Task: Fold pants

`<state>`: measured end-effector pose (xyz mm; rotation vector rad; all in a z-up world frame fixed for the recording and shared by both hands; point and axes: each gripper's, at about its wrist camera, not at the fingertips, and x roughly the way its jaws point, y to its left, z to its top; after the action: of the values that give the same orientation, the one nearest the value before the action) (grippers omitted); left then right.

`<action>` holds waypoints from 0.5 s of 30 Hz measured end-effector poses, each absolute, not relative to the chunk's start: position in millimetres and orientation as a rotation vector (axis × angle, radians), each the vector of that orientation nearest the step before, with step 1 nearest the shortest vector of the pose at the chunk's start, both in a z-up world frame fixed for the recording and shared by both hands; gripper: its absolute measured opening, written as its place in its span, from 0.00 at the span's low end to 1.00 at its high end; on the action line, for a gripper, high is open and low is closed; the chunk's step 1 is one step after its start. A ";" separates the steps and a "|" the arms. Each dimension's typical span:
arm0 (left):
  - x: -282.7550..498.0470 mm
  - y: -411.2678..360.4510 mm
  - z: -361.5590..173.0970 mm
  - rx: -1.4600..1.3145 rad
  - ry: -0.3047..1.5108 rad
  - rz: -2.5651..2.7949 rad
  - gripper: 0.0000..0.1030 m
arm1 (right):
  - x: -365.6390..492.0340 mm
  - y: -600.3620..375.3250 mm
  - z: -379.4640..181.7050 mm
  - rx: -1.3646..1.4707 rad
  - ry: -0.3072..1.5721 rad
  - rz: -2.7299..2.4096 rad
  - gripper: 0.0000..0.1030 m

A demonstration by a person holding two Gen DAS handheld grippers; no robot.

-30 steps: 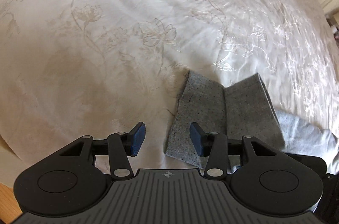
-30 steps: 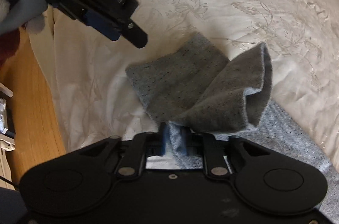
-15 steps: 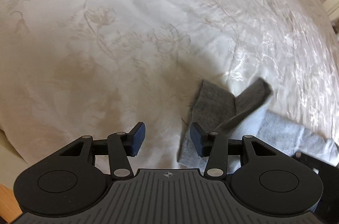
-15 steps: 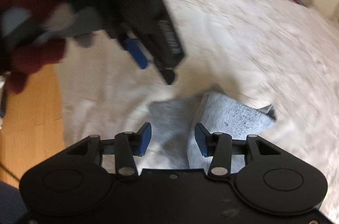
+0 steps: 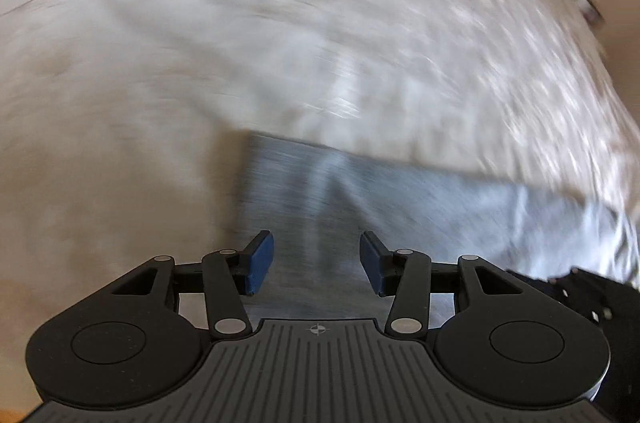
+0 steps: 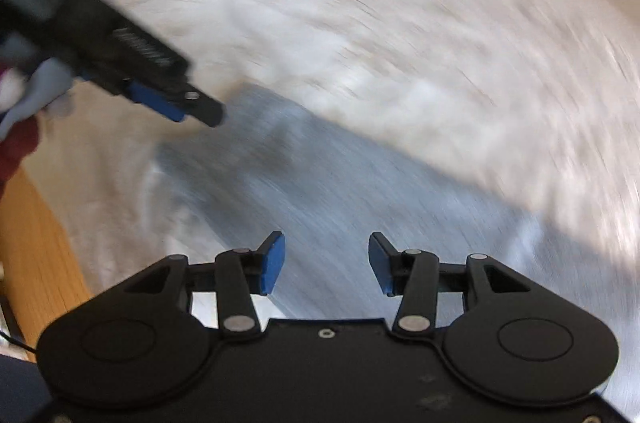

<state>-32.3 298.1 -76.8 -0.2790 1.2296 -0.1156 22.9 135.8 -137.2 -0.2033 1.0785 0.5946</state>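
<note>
The grey pants (image 5: pixel 400 199) lie flat on the white bed cover (image 5: pixel 200 43), blurred by motion in both views. My left gripper (image 5: pixel 316 255) is open just above the pants' left end, with nothing between its blue pads (image 5: pixel 260 259). My right gripper (image 6: pixel 326 255) is also open over the grey pants (image 6: pixel 320 183), and its pads (image 6: pixel 274 259) hold no cloth. In the right wrist view the left gripper (image 6: pixel 176 103) reaches in from the upper left, its tip near the pants' far corner.
The embroidered white bed cover (image 6: pixel 400 23) spreads wide beyond the pants. A strip of wooden floor (image 6: pixel 36 243) runs along the bed's left edge. A person's hand (image 6: pixel 24 95) holds the left gripper at the frame's left side.
My right gripper has let go of the raised pants fold and opened. The fold now lies flat. Both grippers have swung sideways, and the left one now hangs over the pants.
</note>
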 end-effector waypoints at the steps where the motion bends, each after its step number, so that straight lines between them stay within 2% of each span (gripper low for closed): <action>1: -33.0 289.0 -81.1 -0.252 1.237 -0.150 0.45 | 20.5 125.2 -143.4 -0.188 1.109 0.552 0.47; 6: -42.4 261.3 -118.7 0.004 1.334 -0.182 0.45 | 16.6 84.2 -178.3 -0.077 1.275 0.361 0.44; 15: -21.1 253.6 -91.2 -0.086 1.275 -0.195 0.45 | 40.7 19.1 -131.5 0.060 1.147 0.204 0.45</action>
<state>-21.1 253.6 -91.2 -0.0861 1.2750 -0.1952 40.7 19.1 -131.5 0.0595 1.1467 0.2041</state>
